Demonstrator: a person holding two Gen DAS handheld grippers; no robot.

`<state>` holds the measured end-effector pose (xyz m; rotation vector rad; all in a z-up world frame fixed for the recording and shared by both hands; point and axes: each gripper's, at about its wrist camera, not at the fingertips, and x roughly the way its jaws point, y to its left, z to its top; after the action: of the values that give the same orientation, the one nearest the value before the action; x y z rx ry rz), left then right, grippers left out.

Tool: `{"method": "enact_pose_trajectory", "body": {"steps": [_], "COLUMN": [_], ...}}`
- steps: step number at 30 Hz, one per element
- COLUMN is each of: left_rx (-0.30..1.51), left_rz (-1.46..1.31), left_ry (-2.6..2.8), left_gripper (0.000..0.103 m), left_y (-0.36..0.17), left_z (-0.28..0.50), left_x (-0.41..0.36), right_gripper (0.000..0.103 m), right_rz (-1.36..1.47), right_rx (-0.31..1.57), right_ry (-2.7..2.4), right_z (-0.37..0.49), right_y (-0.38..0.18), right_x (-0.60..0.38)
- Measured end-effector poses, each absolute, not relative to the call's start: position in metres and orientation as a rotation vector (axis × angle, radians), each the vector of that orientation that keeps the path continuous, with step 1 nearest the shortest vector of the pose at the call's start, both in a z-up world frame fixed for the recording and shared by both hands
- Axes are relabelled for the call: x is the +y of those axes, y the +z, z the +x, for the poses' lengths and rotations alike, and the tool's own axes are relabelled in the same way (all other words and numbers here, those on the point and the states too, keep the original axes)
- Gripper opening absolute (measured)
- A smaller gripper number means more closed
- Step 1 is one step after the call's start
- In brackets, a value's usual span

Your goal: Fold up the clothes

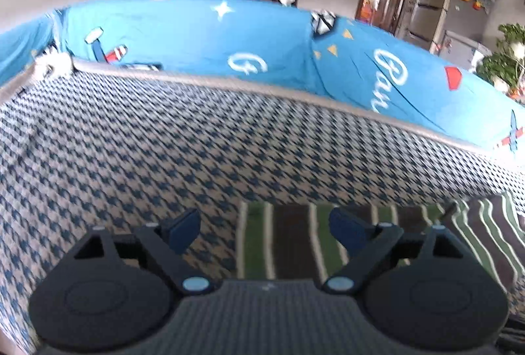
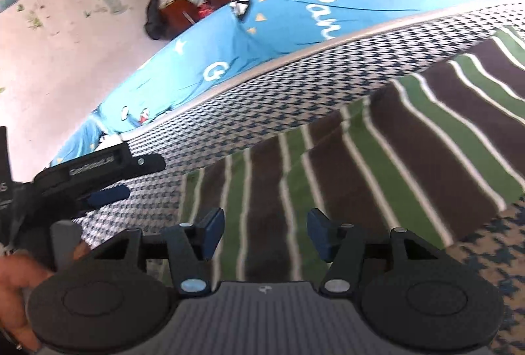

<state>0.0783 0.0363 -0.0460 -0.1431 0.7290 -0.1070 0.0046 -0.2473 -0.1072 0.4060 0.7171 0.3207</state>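
Striped green-and-brown garment (image 2: 377, 141) lying flat on the houndstooth surface (image 1: 131, 158), near the grippers. Left gripper (image 1: 265, 232) and right gripper (image 2: 265, 235) both stand apart, nothing between the jaws. Likely light, limp and easily creased; best pinched at an edge or corner. Blue printed sheet (image 1: 197, 33) lies beyond; nothing obstructs the cloth.
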Motion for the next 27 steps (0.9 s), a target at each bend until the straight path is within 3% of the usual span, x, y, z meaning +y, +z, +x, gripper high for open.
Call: {"method": "enact_pose_trajectory", "body": {"steps": [4, 27], "left_rx": [0.727, 0.822], "left_rz": [-0.113, -0.005], "left_ry": [-0.184, -0.267], "left_gripper": [0.095, 0.101], "left_y": [-0.047, -0.083], "left_z": [0.074, 0.079], "left_x": [0.018, -0.03], "right_gripper": [0.057, 0.061], "right_rz": [0.407, 0.306], "right_rx": [0.723, 0.712], "right_ry": [0.289, 0.188], "right_z": [0.003, 0.022], "right_y": [-0.108, -0.084], "right_x": [-0.26, -0.353]}}
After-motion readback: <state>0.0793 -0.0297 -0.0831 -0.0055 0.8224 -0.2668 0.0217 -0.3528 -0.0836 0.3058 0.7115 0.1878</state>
